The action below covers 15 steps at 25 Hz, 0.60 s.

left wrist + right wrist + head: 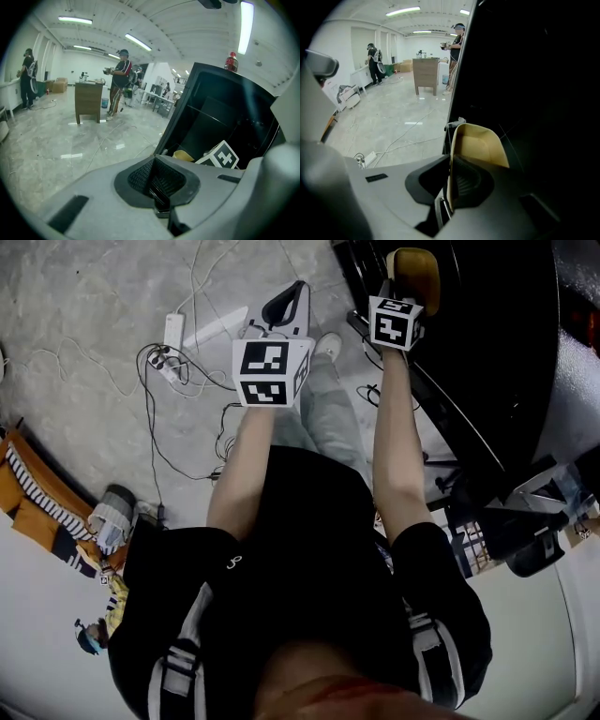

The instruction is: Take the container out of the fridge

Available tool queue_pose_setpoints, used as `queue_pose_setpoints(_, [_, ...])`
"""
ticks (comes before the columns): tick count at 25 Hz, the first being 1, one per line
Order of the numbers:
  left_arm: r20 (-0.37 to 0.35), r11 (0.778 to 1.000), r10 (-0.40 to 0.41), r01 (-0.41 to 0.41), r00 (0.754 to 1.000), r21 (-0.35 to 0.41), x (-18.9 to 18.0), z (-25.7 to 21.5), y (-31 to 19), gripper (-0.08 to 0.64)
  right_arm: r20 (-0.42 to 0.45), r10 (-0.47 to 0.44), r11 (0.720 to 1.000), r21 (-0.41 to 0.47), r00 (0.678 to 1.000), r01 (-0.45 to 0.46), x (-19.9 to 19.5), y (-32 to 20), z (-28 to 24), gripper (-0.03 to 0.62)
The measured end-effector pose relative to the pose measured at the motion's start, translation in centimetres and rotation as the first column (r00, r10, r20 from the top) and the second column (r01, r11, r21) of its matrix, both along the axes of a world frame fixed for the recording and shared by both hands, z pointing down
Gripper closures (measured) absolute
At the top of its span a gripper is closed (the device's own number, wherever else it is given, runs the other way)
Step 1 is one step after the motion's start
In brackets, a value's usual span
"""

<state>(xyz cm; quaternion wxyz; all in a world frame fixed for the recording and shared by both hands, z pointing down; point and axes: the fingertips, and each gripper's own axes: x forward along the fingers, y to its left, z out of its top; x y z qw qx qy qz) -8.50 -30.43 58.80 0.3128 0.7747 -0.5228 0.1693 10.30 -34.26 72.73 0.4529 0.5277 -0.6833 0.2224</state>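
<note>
**A:** ok so the right tongs point(449, 187) are clamped on one wall of the tan container point(480, 147), one pad inside and one outside. It's just a thin rim pinch. The rest of the tub sticks out ahead of the tongs, right at the mouth of the black fridge point(534, 93). I can't tell if its bottom is resting on a shelf.

**B:** yeah, and the left tongs point(157, 187) are pressed together with nothing in them. They're parked off to the left of the right ones, outside the fridge and over the floor point(70, 150).

**A:** any tips for the pull-out?

**B:** I'd draw it straight back toward yourself and keep it level. A one-wall pinch probably lets the tub swing or flex. Go slow past the fridge's front edge, which sits just left of the right tongs. Once it's clear, I'd open the left tongs and take the opposite wall to steady it.
</note>
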Motion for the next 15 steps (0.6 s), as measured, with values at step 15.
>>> queue_pose_setpoints(15, [-0.002, 0.975, -0.108, 0.107, 0.994, 0.193, -3.4, -8.3, 1.8, 0.552, 0.428, -0.036, 0.952, 0.29, 0.903, -0.099, -8.5, 3.5, -14.3, 0.568])
